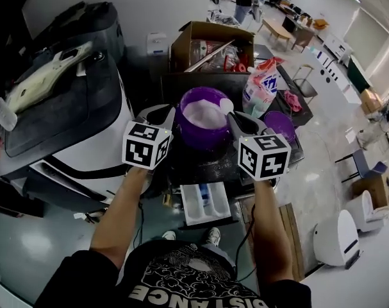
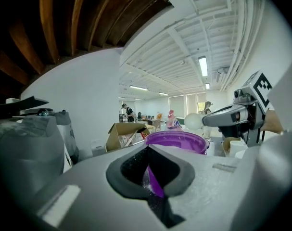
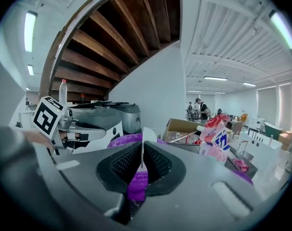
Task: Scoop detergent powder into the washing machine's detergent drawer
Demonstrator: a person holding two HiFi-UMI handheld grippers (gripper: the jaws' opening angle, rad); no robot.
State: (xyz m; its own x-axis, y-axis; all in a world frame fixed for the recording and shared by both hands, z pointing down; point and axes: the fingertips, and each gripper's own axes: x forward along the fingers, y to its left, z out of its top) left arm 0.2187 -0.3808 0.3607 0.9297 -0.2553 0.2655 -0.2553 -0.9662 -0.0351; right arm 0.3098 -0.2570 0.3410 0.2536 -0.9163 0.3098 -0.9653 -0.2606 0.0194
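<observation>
L gripper (image 2: 153, 179): fingers clamped on near rim of purple tub (image 1: 200, 95), prob. steadying it. R gripper (image 3: 142, 170): fingers pinching thin white scoop (image 3: 146, 137), at tub's R rim by powder (image 1: 204, 115). Detergent drawer (image 1: 216, 205) open, on person's side of tub, so the scoop must come back that way.

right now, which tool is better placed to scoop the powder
Right. The right tool is shut on the white scoop, at the purple tub's rim beside the powder. The left tool is shut on that tub's rim, steadying it.
</observation>
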